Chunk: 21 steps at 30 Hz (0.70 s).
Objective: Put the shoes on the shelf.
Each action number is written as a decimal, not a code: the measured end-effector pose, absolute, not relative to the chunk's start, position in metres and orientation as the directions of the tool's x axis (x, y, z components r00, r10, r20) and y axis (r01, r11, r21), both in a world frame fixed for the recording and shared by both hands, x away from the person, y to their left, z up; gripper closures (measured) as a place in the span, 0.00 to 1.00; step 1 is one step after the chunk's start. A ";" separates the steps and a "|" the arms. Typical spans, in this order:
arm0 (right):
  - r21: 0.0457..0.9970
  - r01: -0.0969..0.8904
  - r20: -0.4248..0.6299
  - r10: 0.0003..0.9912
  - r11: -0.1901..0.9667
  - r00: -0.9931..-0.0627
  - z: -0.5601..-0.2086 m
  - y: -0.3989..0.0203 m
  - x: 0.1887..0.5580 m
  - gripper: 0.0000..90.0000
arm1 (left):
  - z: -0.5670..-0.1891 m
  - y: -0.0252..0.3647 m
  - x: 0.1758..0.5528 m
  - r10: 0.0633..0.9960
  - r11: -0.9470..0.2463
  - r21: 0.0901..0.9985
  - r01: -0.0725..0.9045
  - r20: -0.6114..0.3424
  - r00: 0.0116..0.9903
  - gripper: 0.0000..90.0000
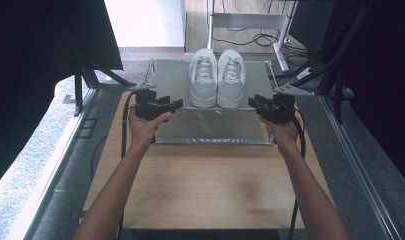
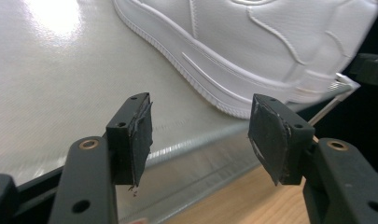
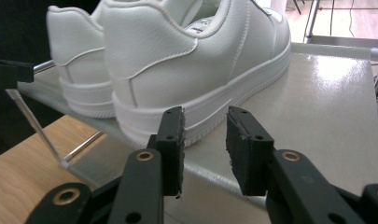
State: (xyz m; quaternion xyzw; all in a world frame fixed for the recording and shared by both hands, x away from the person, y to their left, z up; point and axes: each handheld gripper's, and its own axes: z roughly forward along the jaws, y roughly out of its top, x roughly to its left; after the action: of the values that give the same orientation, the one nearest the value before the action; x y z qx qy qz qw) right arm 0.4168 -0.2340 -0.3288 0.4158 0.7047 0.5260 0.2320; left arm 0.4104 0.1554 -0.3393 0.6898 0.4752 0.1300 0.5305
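White leather low-top sneakers [image 1: 217, 77], a pair, stand side by side at twelve o'clock on a grey glossy raised platform [image 1: 170, 82] over the pale wooden worktop [image 1: 205, 185], heels toward me. My left gripper [image 1: 176, 104] hovers at nine o'clock of the pair, fingers released and holding nothing. My right gripper [image 1: 252, 102] sits at three o'clock, its fingers [image 3: 170, 135] parted by a narrower gap, also empty. I judge the work barely begun: neither shoe is touched, and grasping is all ahead. I can read no brand, label or writing.
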 end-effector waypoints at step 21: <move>0.957 0.285 0.136 0.795 0.048 -0.591 -0.393 -0.253 0.329 0.56 | -0.385 0.176 0.326 0.759 -0.007 0.854 0.520 -0.334 0.559 0.39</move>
State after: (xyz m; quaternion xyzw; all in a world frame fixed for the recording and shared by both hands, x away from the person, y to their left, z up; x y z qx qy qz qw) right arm 0.3292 -0.2526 -0.3935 0.3926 0.6880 0.5674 0.2247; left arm 0.3264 0.1757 -0.3849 0.7009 0.4562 0.1109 0.5370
